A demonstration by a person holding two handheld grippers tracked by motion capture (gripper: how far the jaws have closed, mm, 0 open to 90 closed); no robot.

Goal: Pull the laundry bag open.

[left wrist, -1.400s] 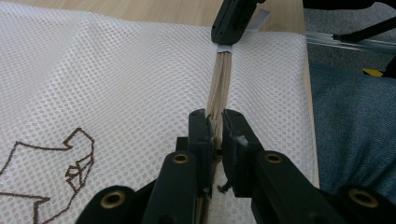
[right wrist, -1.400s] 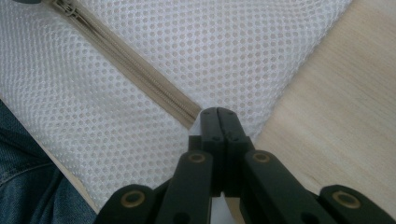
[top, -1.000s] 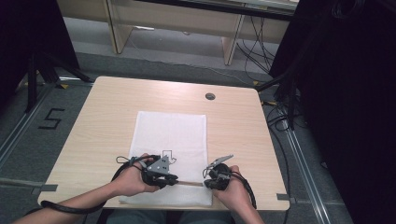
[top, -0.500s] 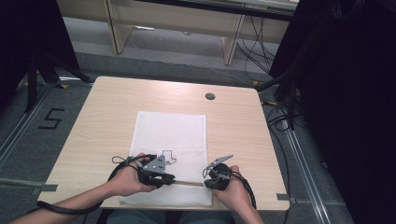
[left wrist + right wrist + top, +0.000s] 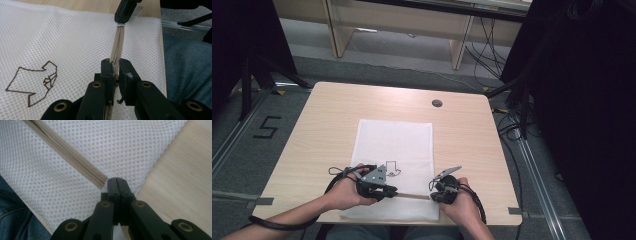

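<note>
The tabletop (image 5: 327, 115) is pale wood grain with rounded corners and a small dark round cap (image 5: 437, 103) set near its far edge. On it, reaching to the near edge, lies a white mesh bag (image 5: 394, 142), a flat rectangle. From above it looks like plain cloth; the gripper views bring out its fine honeycomb of holes, and the left one shows a brown outline emblem (image 5: 32, 83) stitched into it. A beige zipper (image 5: 412, 196) runs across the bag's near end, a thin line from above, ribbed tape and teeth up close.

The left hand-held gripper (image 5: 384, 191) sits over the bag's near left part, and in its own view (image 5: 114, 72) its black jaws are pinched on the zipper with only the tape's thickness between them. The right hand-held gripper (image 5: 435, 196) is at the bag's near right corner; its own view (image 5: 116, 185) shows the jaws pressed fully together at the zipper's end, and I cannot tell whether any mesh is caught between them. That view also shows blue denim (image 5: 12, 220) beyond the table edge.
</note>
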